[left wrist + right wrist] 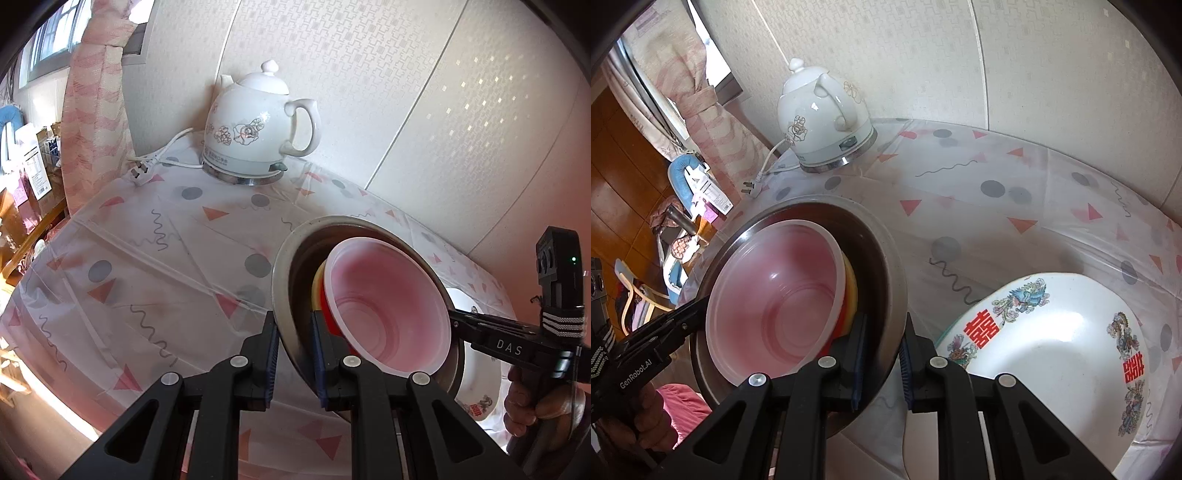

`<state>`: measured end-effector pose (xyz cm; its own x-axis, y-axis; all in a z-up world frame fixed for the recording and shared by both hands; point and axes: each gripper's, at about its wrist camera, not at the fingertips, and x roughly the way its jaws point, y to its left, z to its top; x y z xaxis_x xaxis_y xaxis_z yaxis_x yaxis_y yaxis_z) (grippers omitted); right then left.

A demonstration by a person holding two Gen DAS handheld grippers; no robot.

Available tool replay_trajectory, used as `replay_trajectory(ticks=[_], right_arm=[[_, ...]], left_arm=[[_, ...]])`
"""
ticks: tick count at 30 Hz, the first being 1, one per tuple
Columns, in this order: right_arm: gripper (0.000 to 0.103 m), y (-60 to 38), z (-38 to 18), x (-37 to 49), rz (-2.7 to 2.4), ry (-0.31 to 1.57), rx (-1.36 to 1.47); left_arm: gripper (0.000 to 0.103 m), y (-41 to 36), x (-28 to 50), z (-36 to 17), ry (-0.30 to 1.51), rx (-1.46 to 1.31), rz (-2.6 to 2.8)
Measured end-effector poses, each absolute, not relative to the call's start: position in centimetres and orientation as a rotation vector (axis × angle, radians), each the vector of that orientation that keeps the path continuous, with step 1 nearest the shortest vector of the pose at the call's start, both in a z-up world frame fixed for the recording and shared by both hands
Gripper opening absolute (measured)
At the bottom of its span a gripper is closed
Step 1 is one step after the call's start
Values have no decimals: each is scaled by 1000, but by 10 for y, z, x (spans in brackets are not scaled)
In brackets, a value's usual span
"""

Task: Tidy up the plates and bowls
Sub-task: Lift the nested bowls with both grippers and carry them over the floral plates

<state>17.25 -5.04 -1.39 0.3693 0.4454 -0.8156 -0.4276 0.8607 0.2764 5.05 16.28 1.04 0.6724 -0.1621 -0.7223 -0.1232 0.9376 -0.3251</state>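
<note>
Steel bowl (284, 295) clamped by left gripper (293, 354) and "DAS"-marked right gripper (881, 363).

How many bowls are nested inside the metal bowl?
3 visible: a translucent pink bowl on top, a red bowl under it, a yellow bowl lowest, all in the metal bowl. More may be hidden.
</note>
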Motion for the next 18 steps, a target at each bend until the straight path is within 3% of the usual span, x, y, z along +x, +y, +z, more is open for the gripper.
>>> replay_trajectory(ticks=[18], right_arm=[[16,-121,5,155,461,992,142]], left_arm=[[17,102,62,39,806,-256,-142]])
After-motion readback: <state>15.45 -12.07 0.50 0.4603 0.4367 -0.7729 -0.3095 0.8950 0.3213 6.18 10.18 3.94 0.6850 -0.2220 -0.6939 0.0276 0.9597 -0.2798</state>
